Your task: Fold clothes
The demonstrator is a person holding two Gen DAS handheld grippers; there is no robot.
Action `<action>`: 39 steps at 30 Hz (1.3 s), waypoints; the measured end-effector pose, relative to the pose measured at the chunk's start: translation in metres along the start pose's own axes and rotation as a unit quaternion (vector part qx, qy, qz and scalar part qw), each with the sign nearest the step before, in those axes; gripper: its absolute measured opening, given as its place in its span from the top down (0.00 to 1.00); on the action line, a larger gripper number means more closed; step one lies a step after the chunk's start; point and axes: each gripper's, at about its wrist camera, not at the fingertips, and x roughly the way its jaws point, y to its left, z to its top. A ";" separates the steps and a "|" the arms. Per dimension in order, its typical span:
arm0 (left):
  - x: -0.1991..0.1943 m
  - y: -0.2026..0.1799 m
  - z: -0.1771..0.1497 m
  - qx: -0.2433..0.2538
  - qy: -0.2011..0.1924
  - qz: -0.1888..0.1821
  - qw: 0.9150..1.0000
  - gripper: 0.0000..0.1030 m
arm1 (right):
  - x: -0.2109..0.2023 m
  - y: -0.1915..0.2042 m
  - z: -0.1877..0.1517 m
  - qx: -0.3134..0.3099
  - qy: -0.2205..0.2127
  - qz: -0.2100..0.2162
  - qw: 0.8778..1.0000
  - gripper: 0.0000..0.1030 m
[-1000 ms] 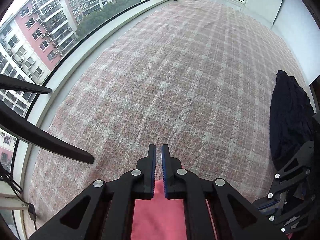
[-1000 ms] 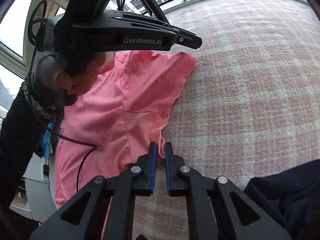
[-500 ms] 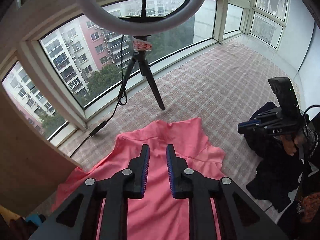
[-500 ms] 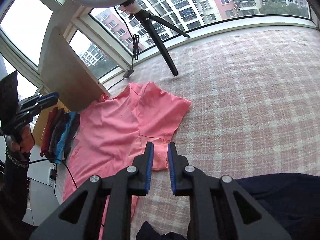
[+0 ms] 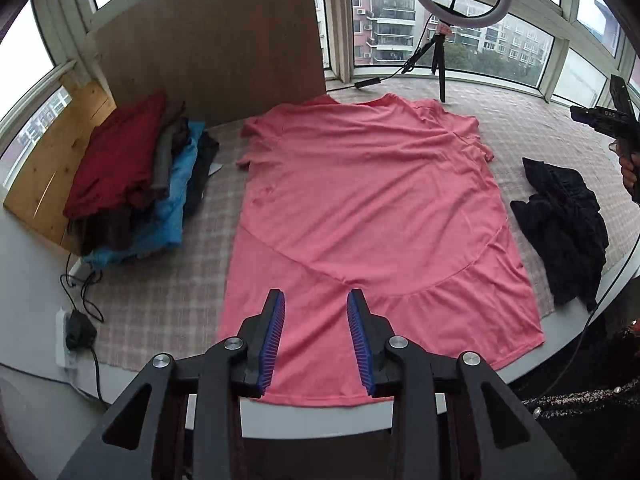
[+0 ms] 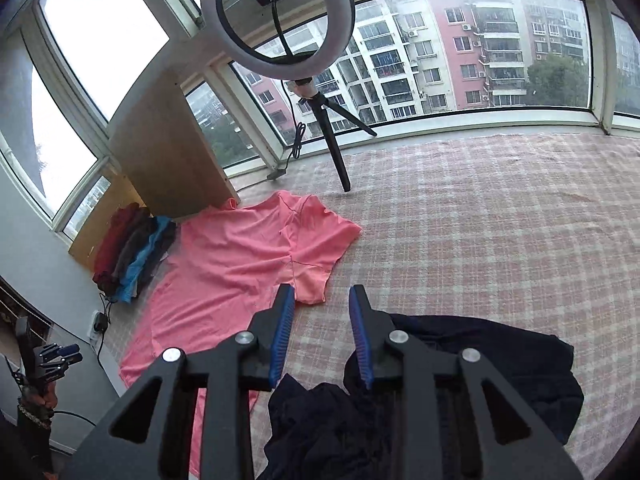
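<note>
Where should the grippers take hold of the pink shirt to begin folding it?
Judging by its pose, grip the pink shirt at its left sleeve and left hem corner, coming from the left side. It lies flat and spread, so these edges are free to lift.

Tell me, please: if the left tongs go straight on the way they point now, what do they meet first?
Most likely the pink shirt: the open left tongs point down at its lower part, though depth is unclear.

A ring light (image 6: 277, 20) on a tripod (image 6: 334, 128) stands beside a wooden board (image 5: 212, 36).
</note>
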 end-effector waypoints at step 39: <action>0.141 0.123 -0.072 -0.095 0.109 -0.031 0.989 0.79 | 0.368 0.379 0.064 -0.201 0.191 0.098 0.956 0.63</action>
